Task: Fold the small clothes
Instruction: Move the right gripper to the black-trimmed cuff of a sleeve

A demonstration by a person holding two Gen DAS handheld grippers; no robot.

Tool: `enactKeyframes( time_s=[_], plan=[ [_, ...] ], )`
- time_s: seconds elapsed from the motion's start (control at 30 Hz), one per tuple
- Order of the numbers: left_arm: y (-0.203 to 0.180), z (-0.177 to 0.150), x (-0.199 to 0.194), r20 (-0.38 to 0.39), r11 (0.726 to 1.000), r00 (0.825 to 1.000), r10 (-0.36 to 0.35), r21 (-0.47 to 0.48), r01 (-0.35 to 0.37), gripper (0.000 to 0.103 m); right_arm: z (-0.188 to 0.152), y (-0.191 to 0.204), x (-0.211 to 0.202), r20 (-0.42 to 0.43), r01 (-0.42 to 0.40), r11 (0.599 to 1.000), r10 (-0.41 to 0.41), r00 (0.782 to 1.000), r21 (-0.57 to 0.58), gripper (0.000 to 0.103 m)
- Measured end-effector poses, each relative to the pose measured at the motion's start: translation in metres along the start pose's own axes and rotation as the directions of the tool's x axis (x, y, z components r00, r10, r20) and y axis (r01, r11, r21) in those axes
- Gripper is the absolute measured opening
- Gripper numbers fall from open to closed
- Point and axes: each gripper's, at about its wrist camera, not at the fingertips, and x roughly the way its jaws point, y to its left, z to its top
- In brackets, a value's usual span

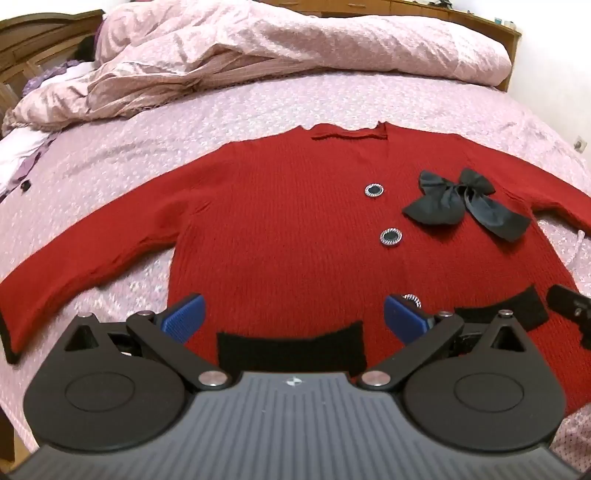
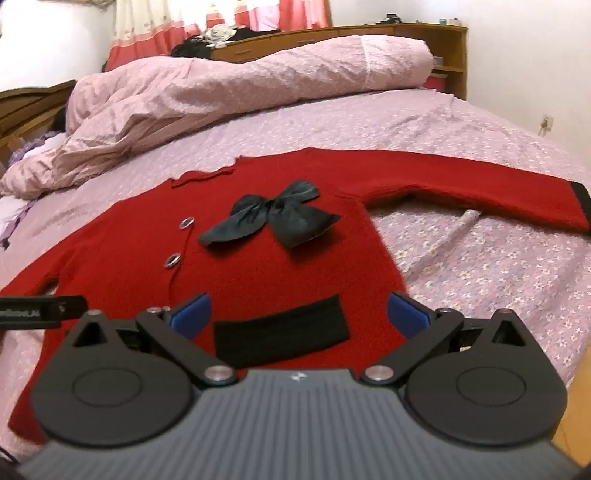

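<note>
Red cardigan (image 1: 280, 221) flat at bed (image 1: 258, 107) near edge, sleeves spread, no fold yet. I see left hand-held gripper (image 1: 293, 314) and right hand-held gripper (image 2: 299, 314) both wide, empty. All folding remains.

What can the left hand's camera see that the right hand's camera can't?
Only the left wrist view shows the cardigan's sleeve stretched out to the picture's left, and a third button near the hem.

Only the right wrist view shows the other sleeve right out to its black cuff, plus the pink curtains.

Both show the red cardigan, its black bow, a black pocket patch, the rumpled quilt, and an open gripper: left gripper, right gripper.
</note>
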Motion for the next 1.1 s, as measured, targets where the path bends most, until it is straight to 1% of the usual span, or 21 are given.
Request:
enactKeyframes(
  time_s=[0.2, 0.33, 0.4, 0.5, 0.53, 0.63, 0.73, 0.8, 0.93, 1.03, 1.1],
  plan=[
    [-0.007, 0.020, 0.018, -0.038, 0.999, 0.998, -0.043, 0.002, 0.043, 0.103, 0.010, -0.031, 0.007, 0.013, 0.056, 0.997, -0.056, 0.998, 0.053, 0.103],
    [-0.018, 0.035, 0.032, -0.040, 0.998, 0.998, -0.054, 0.014, 0.055, 0.103, 0.018, -0.062, 0.010, 0.014, 0.104, 0.989, -0.106, 0.994, 0.101, 0.103],
    [-0.025, 0.041, 0.040, -0.051, 0.998, 0.997, -0.059, 0.020, 0.060, 0.103, 0.023, -0.080, 0.016, 0.017, 0.140, 0.985, -0.142, 0.990, 0.106, 0.103],
    [-0.035, 0.049, 0.053, -0.070, 0.997, 0.995, -0.076, 0.017, 0.077, 0.103, 0.028, -0.104, 0.018, 0.009, 0.193, 0.972, -0.196, 0.981, 0.137, 0.103],
    [-0.039, 0.052, 0.058, -0.076, 0.996, 0.994, -0.081, 0.017, 0.082, 0.103, 0.031, -0.112, 0.019, -0.007, 0.213, 0.966, -0.215, 0.977, 0.146, 0.103],
    [-0.049, 0.062, 0.068, -0.071, 0.996, 0.993, -0.092, 0.015, 0.093, 0.103, 0.037, -0.137, 0.023, -0.012, 0.239, 0.950, -0.241, 0.970, 0.201, 0.103],
    [-0.061, 0.070, 0.079, -0.065, 0.994, 0.992, -0.105, 0.009, 0.106, 0.103, 0.042, -0.156, 0.031, -0.035, 0.271, 0.931, -0.271, 0.962, 0.243, 0.103],
    [-0.069, 0.073, 0.088, -0.072, 0.993, 0.990, -0.119, 0.002, 0.119, 0.103, 0.046, -0.169, 0.034, -0.028, 0.292, 0.919, -0.295, 0.955, 0.265, 0.103],
    [-0.081, 0.079, 0.108, -0.081, 0.991, 0.988, -0.134, -0.019, 0.133, 0.103, 0.053, -0.197, 0.041, -0.016, 0.298, 0.899, -0.309, 0.951, 0.322, 0.103],
    [-0.088, 0.079, 0.123, -0.114, 0.991, 0.985, -0.131, -0.028, 0.128, 0.103, 0.058, -0.214, 0.048, -0.019, 0.299, 0.888, -0.312, 0.950, 0.350, 0.103],
    [-0.091, 0.075, 0.134, -0.157, 0.992, 0.980, -0.121, -0.037, 0.117, 0.103, 0.062, -0.226, 0.055, -0.010, 0.309, 0.880, -0.327, 0.945, 0.360, 0.103]
  ],
)
